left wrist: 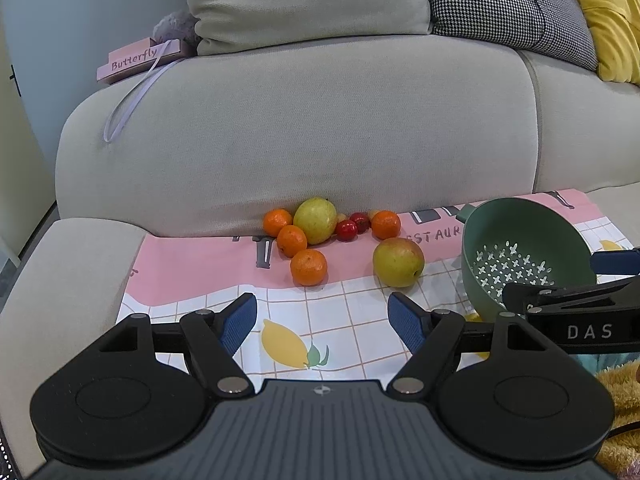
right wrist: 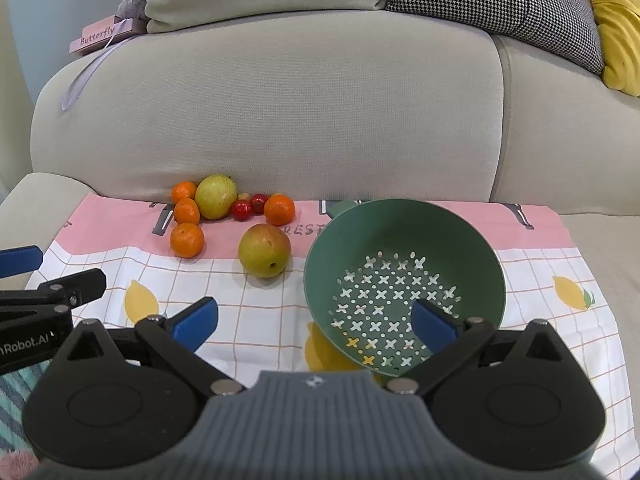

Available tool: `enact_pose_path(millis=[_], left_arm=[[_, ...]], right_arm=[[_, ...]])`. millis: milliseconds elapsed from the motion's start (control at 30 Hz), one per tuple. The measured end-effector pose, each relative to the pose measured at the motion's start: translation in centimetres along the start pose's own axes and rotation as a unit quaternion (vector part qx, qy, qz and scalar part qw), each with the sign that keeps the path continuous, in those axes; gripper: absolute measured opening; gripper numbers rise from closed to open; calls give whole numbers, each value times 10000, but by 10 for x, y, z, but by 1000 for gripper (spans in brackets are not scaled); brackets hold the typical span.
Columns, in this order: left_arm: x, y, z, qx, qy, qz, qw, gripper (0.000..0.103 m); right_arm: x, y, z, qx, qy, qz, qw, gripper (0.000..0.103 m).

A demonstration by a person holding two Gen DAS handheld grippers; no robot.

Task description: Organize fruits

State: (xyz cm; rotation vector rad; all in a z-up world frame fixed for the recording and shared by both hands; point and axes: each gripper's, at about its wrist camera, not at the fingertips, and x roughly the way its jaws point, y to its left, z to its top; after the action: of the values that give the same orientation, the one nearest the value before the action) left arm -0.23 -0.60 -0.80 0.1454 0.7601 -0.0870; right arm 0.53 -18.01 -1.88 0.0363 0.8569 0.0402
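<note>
the left gripper sits low in the left wrist view, jaws spread wide with nothing between them, over a patterned cloth laid on a grey sofa. the right gripper is likewise wide open and empty, low in its frame, its right finger in front of the green colander, which holds no fruit. the fruits lie at centre frame on the pink part of the cloth: four oranges, the nearest in front, a green mango against the sofa, two small red fruits, and a pear-like fruit just left of the colander. a pink "butterfly" box sits at the upper left.
</note>
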Motion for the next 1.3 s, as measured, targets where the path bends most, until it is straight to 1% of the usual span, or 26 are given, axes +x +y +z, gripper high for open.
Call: enact_pose_path(millis=[567,1300], left_arm=[[-2,0,-2,-12,76,-50,10000,88],[1,0,-2,-44,150,-84,9998,88]], right_arm=[[3,3,-1,-1,123,74,9999,99],[5,4,-4,12,132,130,9998,99]])
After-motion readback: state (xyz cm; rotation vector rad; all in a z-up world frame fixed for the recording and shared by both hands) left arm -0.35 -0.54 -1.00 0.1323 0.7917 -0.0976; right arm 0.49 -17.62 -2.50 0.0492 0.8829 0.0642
